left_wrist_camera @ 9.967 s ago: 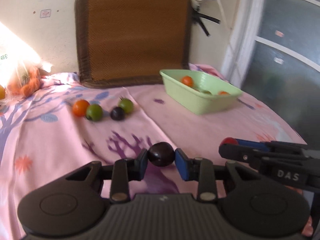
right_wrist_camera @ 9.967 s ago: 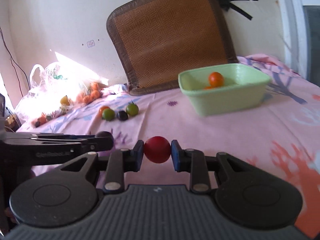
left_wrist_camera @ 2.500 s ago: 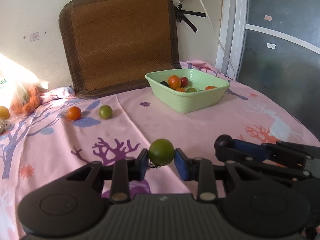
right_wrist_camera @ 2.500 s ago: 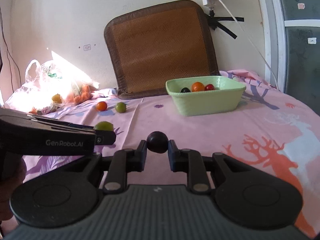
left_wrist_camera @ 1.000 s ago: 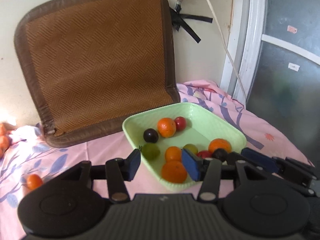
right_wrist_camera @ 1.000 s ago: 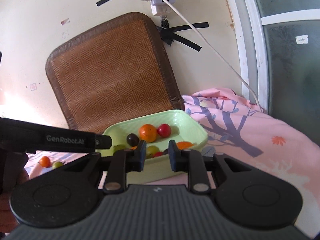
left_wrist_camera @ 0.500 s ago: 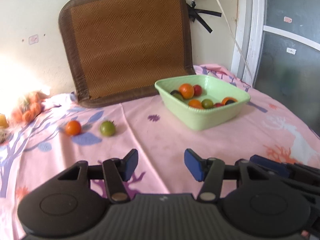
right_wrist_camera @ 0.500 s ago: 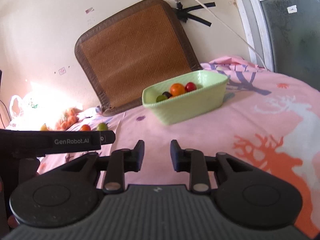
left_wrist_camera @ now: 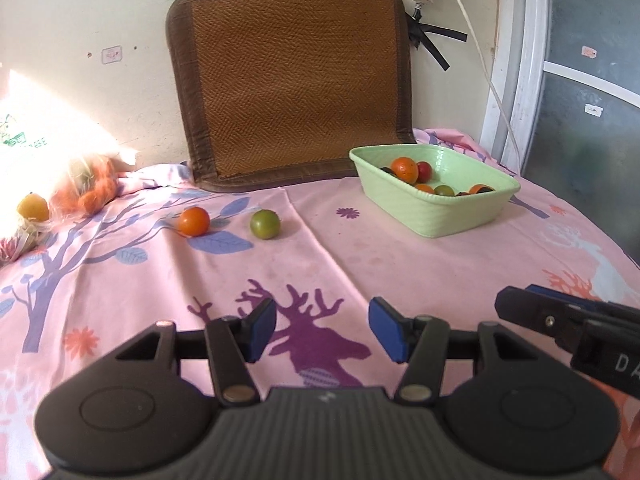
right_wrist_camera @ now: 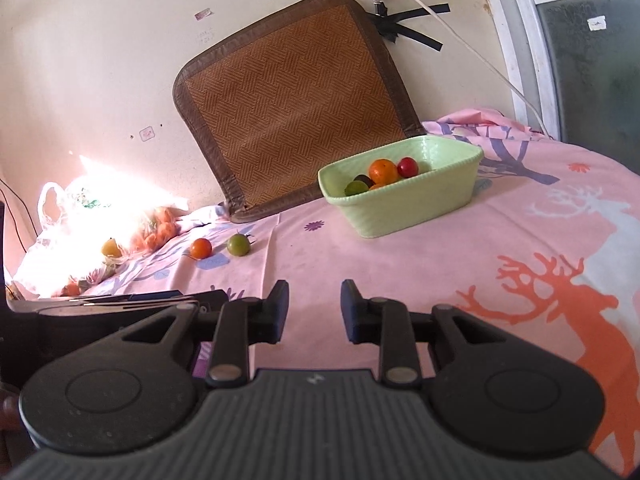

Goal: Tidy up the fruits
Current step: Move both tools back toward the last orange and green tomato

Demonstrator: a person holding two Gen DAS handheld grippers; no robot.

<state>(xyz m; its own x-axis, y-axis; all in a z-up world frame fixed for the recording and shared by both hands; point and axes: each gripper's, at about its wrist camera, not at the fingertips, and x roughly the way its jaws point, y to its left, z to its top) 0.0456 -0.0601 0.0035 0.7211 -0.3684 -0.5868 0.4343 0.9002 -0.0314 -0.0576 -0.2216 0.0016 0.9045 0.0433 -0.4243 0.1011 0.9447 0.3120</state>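
Fruits still to be sorted lie loose on the pink printed bedsheet, at the left of centre in the left wrist view: an orange tomato and, just beside it to the right but not touching, a green tomato. Further right, in the upper right of the same view, the green basket already holds a mixed pile of orange, red, green and dark fruit. At the bottom of that frame the left gripper has its blue-padded fingers spread apart with nothing between them. The right gripper, at lower centre of its own view, has its fingers narrowly parted and likewise empty; its jaws have just been opening a little. The step in hand looks like a reach for the two loose tomatoes, one per gripper. To do it well, the right fingers probably need to spread wider before they close in, since the gap looks tight for a tomato. Each fruit is round and sits on soft cloth, so it may roll if nudged; coming in low with one finger on either side and closing gently at the widest part should keep it from squirting out or bruising.
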